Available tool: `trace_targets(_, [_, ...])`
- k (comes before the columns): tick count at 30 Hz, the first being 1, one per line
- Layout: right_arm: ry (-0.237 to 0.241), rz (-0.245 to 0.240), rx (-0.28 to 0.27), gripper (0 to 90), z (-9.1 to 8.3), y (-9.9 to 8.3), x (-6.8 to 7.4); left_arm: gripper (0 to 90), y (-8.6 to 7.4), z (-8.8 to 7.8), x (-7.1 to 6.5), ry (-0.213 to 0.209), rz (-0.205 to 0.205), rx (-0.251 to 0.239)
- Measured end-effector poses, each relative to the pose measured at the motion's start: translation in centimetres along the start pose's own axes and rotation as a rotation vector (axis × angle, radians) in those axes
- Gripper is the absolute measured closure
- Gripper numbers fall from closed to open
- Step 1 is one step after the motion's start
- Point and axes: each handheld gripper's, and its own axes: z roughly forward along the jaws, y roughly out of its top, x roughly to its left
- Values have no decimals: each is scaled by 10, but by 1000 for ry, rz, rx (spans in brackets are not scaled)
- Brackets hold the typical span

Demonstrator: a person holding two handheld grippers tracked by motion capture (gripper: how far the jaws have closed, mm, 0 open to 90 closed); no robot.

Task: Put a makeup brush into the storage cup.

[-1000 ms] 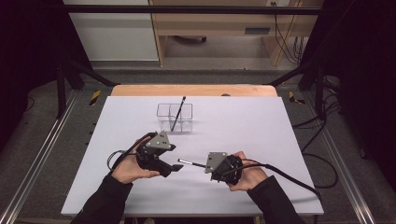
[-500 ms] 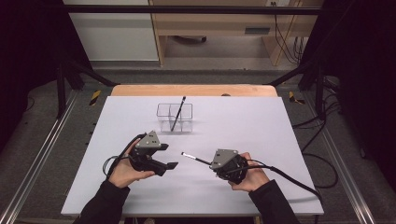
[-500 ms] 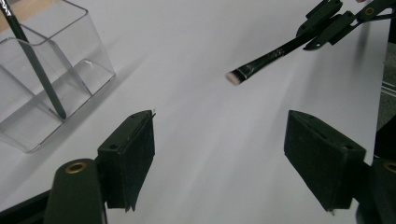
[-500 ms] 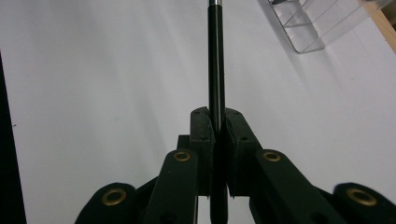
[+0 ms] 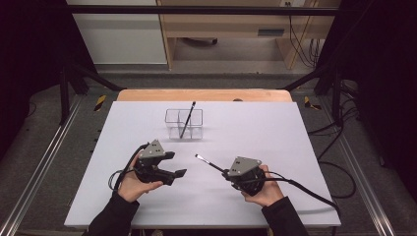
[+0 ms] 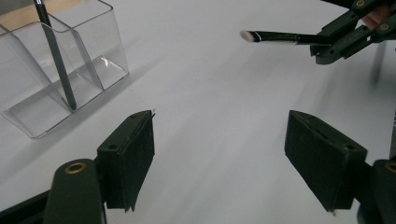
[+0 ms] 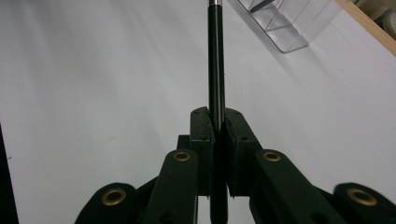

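Near the tabletop's front edge, right of centre, the right gripper [image 5: 227, 173] has its jaws clamped on the handle of a thin black makeup brush [image 5: 210, 164]; the white-tipped bristles point toward the clear divided organizer [image 5: 173, 118]. Left gripper [image 5: 172, 167], left of centre, jaws spread wide, nothing between them. Organizer sits toward the back edge, with a second black brush [image 5: 187, 119] leaning in a compartment.

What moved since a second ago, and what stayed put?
The left claw dropped lower, toward the white table, open and empty. The right claw stayed clamped on the thin black brush. The clear plastic holder kept its black pen.
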Motion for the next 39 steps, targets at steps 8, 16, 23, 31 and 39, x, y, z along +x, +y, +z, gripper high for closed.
trace_targets(8, [-19,78,-44,840,0,-3,-1,230,-5,-2,-4,19,-57,-71])
trace_targets(16, [-25,150,-95,840,1,-3,0,226,-10,3,-6,27,-114,-123])
trace_targets(23, [-40,224,-149,840,2,-7,-2,219,-12,7,-8,33,-155,-165])
trace_targets(31, [-54,274,-177,840,3,-11,-3,215,-11,11,-12,33,-186,-214])
trace_targets(39, [-70,293,-202,839,5,-10,-1,213,-8,15,-16,13,-217,-259])
